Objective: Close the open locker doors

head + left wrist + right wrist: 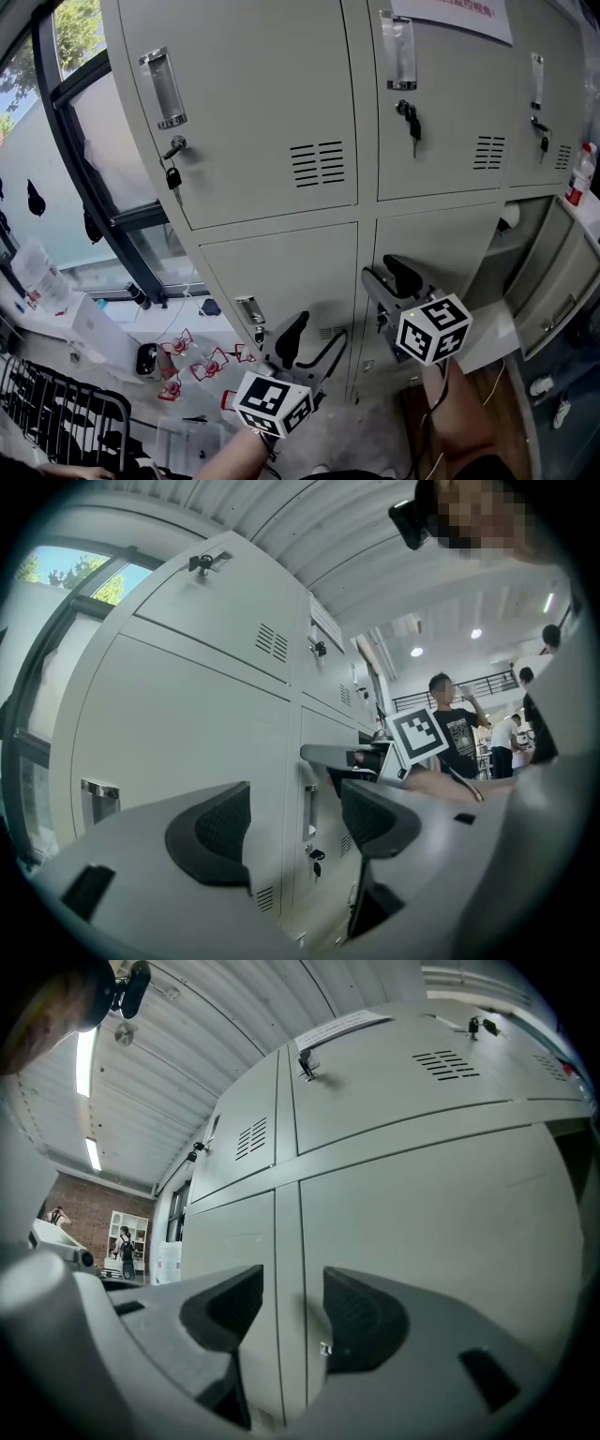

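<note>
The open locker door (pixel 561 281) hangs out at the lower right, past the right gripper (pixel 387 275), whose jaws stand spread and empty, as do those of the left gripper (pixel 307 342). The right gripper would do best to press the door's outer face near its free edge, pushing steadily until it seats.

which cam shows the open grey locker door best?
Head view: the open grey metal locker door at lower right shows swung outward, compartment exposed beside it. Left gripper view shows only closed locker fronts; right gripper view likewise, with perhaps a dark sliver of the opening at its right edge.
</note>
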Demonstrator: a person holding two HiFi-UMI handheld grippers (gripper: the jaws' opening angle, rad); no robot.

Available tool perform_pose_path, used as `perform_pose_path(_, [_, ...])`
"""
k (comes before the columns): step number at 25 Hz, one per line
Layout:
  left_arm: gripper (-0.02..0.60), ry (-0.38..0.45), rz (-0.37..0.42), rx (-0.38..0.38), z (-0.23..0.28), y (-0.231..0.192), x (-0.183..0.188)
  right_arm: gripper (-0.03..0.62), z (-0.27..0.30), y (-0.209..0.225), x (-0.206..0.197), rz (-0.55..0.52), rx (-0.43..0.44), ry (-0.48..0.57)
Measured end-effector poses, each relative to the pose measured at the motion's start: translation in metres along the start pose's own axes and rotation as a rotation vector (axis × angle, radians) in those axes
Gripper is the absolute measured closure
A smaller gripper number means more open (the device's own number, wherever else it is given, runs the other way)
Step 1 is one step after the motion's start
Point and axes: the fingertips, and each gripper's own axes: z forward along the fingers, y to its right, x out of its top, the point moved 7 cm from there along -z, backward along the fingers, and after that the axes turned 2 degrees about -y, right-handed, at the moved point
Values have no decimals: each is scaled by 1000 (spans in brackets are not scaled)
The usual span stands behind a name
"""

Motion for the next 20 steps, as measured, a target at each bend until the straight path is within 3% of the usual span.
perform_pose_path(10, [285, 5, -9, -45, -1, 14, -1, 405, -24, -4, -4, -5, -29, -14])
perform_pose_path(20, [285, 14, -13, -171, 6, 54, 0, 405, -88, 2, 2, -16, -152, -3])
